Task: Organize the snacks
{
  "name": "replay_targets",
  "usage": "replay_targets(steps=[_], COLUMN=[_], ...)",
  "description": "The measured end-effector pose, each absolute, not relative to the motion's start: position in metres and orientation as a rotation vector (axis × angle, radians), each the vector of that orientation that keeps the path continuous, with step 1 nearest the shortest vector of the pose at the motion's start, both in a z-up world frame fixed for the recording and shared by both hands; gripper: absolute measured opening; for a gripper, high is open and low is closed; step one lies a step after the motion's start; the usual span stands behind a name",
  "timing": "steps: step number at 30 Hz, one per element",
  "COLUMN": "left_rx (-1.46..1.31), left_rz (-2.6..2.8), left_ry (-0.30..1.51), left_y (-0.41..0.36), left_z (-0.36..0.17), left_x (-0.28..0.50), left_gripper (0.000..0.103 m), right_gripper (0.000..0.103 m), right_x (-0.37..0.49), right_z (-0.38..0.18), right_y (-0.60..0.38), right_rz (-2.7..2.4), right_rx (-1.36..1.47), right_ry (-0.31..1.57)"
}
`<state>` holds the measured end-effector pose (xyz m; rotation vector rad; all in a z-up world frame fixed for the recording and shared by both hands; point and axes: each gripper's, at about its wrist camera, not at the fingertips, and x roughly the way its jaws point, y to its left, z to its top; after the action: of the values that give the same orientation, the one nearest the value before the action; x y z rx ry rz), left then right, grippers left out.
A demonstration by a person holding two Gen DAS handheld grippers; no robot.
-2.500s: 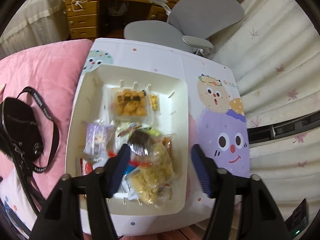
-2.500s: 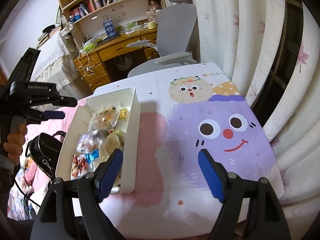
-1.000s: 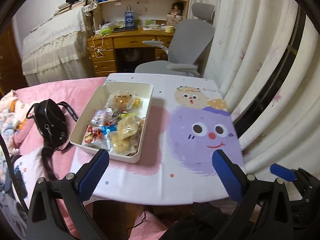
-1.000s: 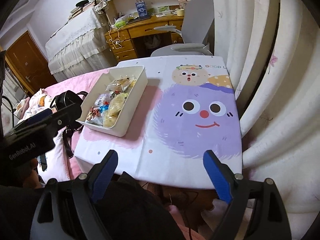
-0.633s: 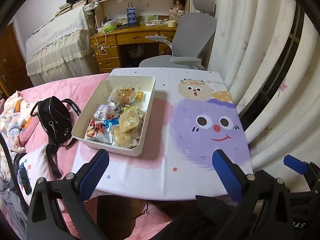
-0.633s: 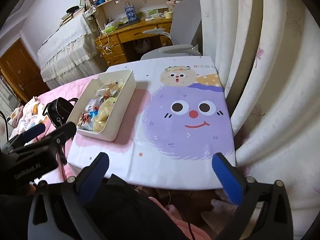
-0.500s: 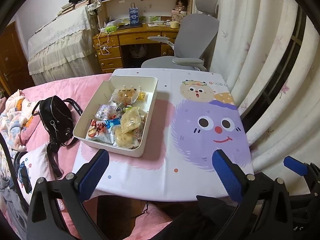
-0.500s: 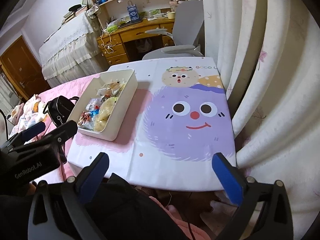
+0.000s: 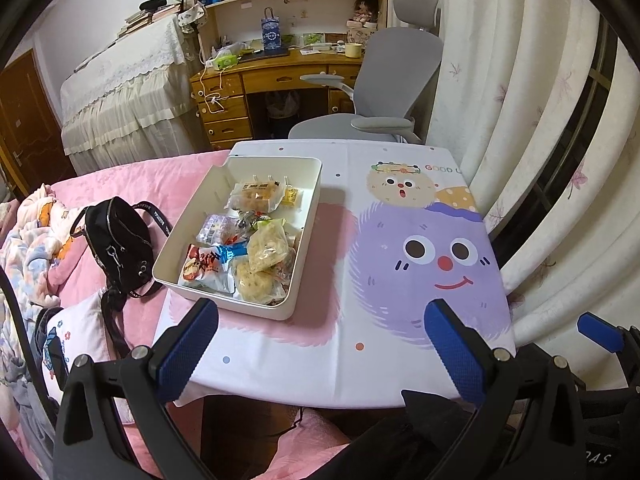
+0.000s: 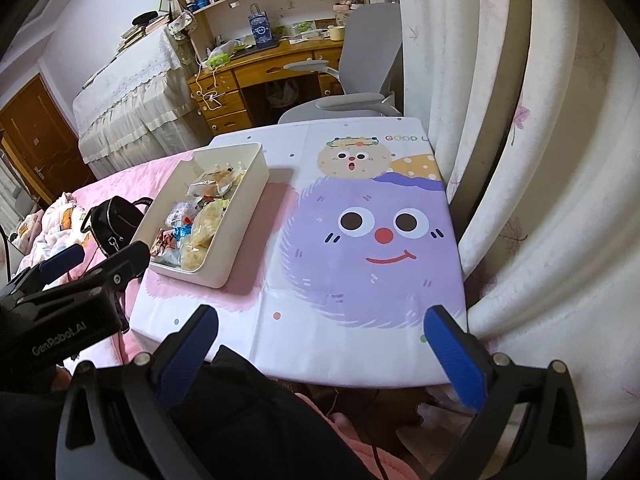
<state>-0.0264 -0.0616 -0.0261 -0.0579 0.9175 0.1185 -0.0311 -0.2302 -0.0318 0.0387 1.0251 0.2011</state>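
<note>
- Your left gripper [image 9: 320,346] with the blue pads is spread wide with nothing in it, up over the near edge of the table
- Your right gripper [image 10: 320,350] has just been opening its jaws, and now it is wide apart and empty too
- Next comes the white tablecloth with a big purple fuzzy face [image 9: 424,256], and that part looks bare
- A bit further, on the left side of the cloth, sits the white plastic bin [image 9: 306,240]
- The wrapped snacks in clear and bright packets [image 9: 248,240] are all in that bin, heaped in a loose pile
- I think the job is nearly done or done
- If you reach back in, a wide jaw could catch the bin wall and slide the bin to the left edge
- The black handbag [image 9: 120,244] lies just beside the bin on the pink bed cover [image 9: 160,180], so its strap could snag your left gripper
- The packets are slippery and puffy, so a hard squeeze could crush them
</note>
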Motion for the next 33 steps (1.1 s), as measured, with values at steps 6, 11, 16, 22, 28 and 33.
replay_targets(steps=[6,11,16,22,28,33], left_rx=[-0.056,-0.053,-0.053,-0.051,-0.035,-0.03], left_rz=[0.119,0.128,0.131,0.128,0.124,0.125], left_ry=[0.932,0.933,0.931,0.932,0.932,0.93], left_y=[-0.06,-0.058,-0.058,-0.058,-0.065,-0.068], left_z=[-0.03,-0.032,-0.032,-0.032,-0.03,-0.028], left_x=[-0.026,-0.029,-0.032,-0.032,-0.034,-0.033], left_gripper=[0.102,0.102,0.102,0.102,0.102,0.102], right_gripper=[0.103,0.103,0.103,0.103,0.103,0.103], right_x=[-0.031,-0.03,-0.031,-0.031,-0.032,-0.032], right_z=[-0.034,-0.036,-0.036,-0.037,-0.038,-0.039], right_y=[-0.227,-0.227,-0.229,-0.235,-0.242,-0.244], right_rz=[0.203,0.214,0.212,0.204,0.196,0.193], right_rx=[0.029,0.026,0.027,0.038,0.052,0.057], right_ry=[1.037,1.039,1.04,1.043,1.045,1.043])
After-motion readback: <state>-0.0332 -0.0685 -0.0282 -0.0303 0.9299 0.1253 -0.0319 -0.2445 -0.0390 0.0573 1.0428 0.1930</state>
